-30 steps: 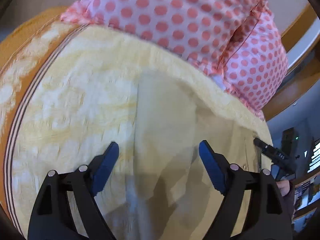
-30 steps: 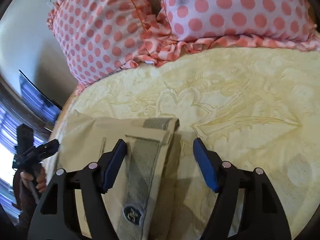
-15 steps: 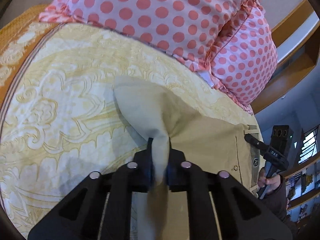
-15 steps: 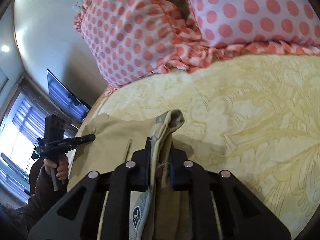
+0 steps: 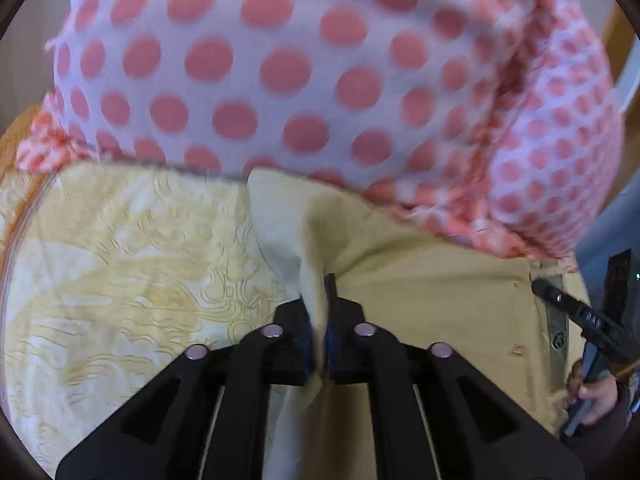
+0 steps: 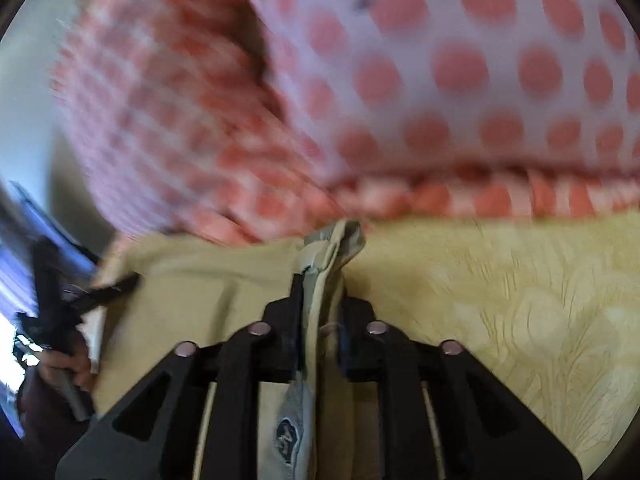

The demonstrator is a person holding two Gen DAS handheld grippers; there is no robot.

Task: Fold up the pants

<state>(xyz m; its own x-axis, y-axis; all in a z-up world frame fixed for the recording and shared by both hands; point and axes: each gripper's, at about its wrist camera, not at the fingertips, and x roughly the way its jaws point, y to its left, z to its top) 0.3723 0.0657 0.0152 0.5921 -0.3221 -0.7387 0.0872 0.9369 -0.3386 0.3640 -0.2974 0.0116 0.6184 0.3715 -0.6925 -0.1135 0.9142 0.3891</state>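
Pants (image 5: 436,304) lie on the yellow bedspread (image 5: 120,264), their far edge just under the dotted pillows (image 5: 280,64). Both claws are clenched on the cloth. The left gripper (image 5: 318,320) pinches a bunched fold of plain khaki that rises in a peak towards the pillows; the right gripper (image 6: 320,312) pinches the waistband (image 6: 332,248), with the grey inner band and a label showing between its jaws. Between the two grips the khaki hangs in a broad sheet, reaching the pillows' frill.

As a judgement, the fold is under way but not finished: two corners are gripped and raised off the bedspread near the pillows, and the cloth has yet to be laid flat again. How many folds are already in the pants cannot be told, since only the part near the pillows shows. Setting the edge down and smoothing it appears to be left, and perhaps further folds.

Much is hard to read. The right wrist view is heavily blurred, so the pillows and the other gripper at its left edge are smeared. The legs of the pants are hidden below the gripper bodies in both views. The bedspread under the lifted cloth cannot be seen.
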